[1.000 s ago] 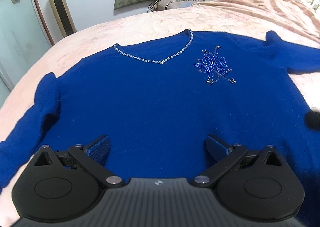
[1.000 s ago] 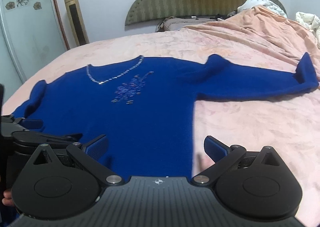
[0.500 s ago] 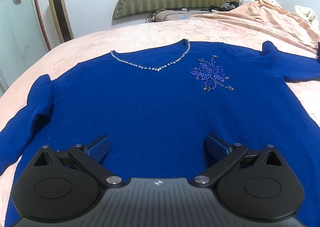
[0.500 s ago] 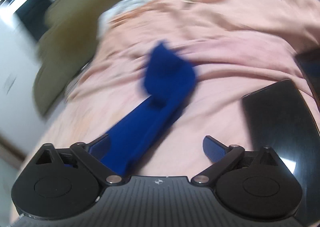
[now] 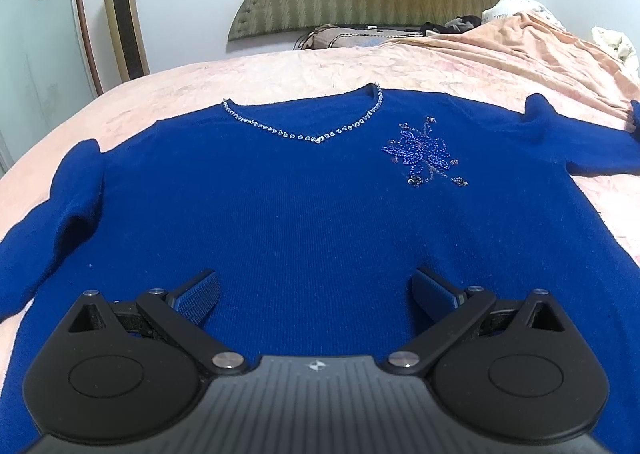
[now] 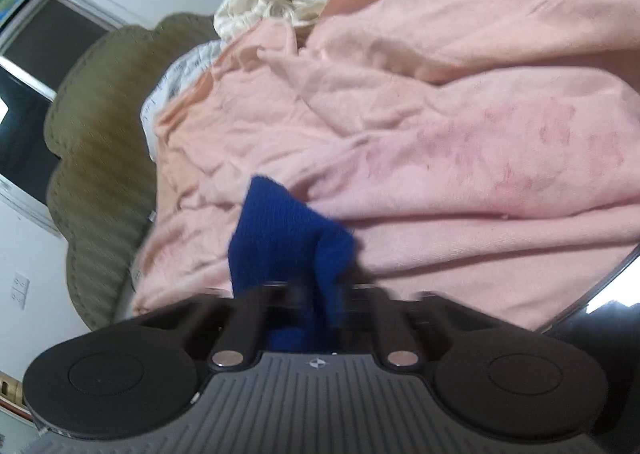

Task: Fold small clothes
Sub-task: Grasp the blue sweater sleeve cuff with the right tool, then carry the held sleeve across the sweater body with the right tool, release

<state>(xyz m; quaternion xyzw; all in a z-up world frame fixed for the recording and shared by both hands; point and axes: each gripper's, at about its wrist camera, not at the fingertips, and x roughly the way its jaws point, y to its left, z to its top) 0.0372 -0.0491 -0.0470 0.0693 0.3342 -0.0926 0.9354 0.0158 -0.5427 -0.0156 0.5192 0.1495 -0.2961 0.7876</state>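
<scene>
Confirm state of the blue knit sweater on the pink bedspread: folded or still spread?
Spread, not folded. The blue knit sweater lies flat, front up, beaded neckline showing, on the pink bedspread; only its sleeve cuff is pinched in the right gripper.

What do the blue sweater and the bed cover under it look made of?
Blue sweater: fine knit, probably wool or acrylic, matte; vertical rib lines show, with beads at the neckline. Pink bed cover: soft woven cloth, maybe cotton, matte and creased.
</scene>
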